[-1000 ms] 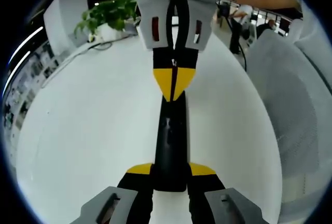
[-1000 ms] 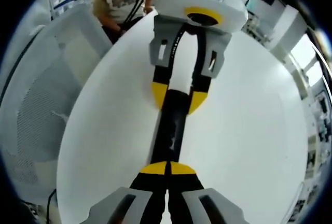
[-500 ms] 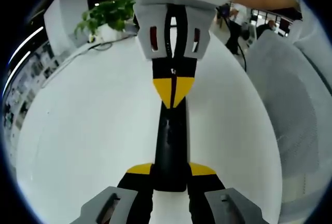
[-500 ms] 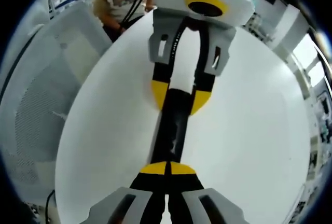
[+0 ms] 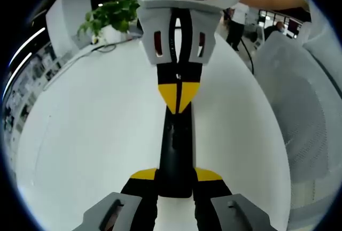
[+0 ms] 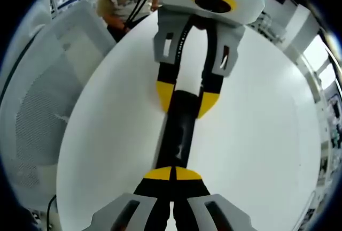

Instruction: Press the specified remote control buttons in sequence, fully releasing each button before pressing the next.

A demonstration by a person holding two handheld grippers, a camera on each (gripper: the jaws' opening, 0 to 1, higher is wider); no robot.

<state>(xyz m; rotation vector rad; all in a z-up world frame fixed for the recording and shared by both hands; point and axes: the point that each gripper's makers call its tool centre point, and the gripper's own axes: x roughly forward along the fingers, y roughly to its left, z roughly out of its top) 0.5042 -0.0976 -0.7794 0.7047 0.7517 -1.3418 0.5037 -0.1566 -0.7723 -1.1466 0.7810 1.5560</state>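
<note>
While the black remote control (image 5: 175, 153) lies lengthwise on the white table (image 5: 91, 135), the left gripper (image 5: 175, 176) grips its near end, yellow-tipped jaws one on each side. Right gripper (image 6: 172, 173) has jaws pressed together, tips on the remote's opposite end. Mesh chair (image 6: 37, 108) beside the table; potted plant (image 5: 112, 14) at far edge.

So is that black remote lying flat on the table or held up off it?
Cannot tell for sure. The black remote is clamped at one end by the left gripper, while the right gripper, shut, touches the other.
</note>
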